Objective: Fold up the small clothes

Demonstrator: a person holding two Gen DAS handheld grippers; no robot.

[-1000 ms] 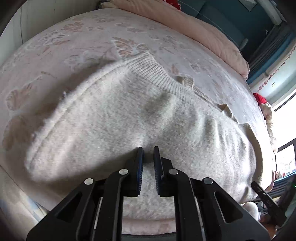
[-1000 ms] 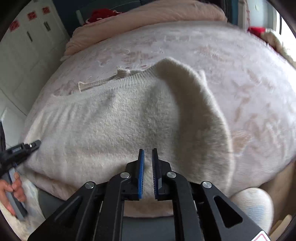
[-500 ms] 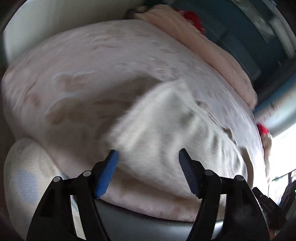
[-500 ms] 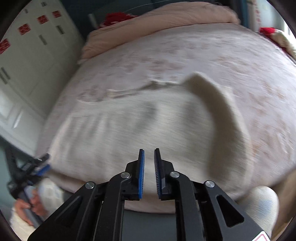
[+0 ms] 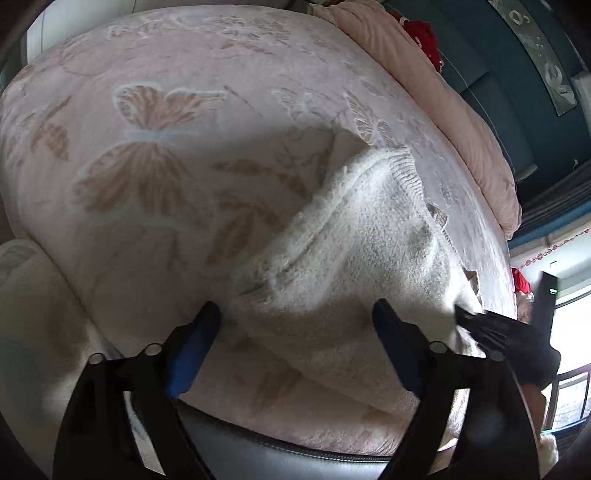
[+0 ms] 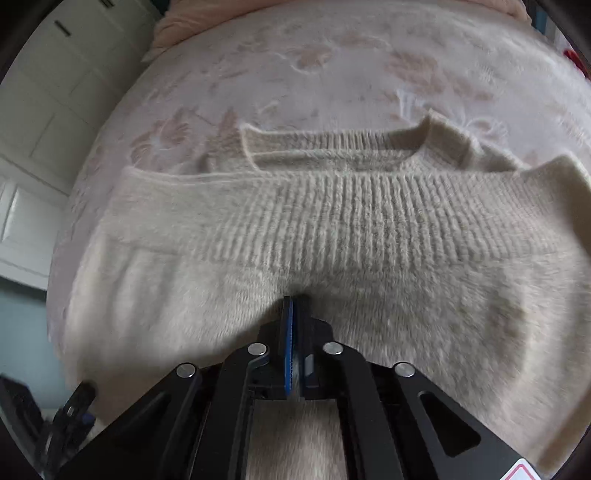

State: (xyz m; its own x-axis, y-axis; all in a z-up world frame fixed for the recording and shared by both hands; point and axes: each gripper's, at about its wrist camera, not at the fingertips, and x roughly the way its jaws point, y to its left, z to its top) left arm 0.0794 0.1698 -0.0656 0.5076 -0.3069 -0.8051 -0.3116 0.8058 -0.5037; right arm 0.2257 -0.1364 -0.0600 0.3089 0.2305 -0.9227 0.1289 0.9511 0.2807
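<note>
A fuzzy cream knit sweater (image 6: 332, 229) lies on a pink butterfly-print blanket (image 5: 147, 147). In the right wrist view its ribbed band is folded over toward the collar. My right gripper (image 6: 295, 306) is shut on the sweater's fuzzy fabric at the near fold. In the left wrist view the sweater (image 5: 354, 251) lies bunched, its ribbed cuff end pointing away. My left gripper (image 5: 299, 317) is open wide, its blue-padded fingers on either side of the sweater's near left end, holding nothing. The right gripper (image 5: 491, 332) shows at the right of that view.
A rolled pink duvet (image 5: 436, 92) and a red item (image 5: 421, 33) lie along the far side of the bed. White cupboard doors (image 6: 44, 129) stand to the left. A grey bed edge (image 5: 295, 454) runs below the blanket. A window (image 5: 569, 332) is at the right.
My left gripper has opened and moved left to the sweater's end. My right gripper has moved in close and shut on the fabric; the ribbed band now lies folded toward the collar.
</note>
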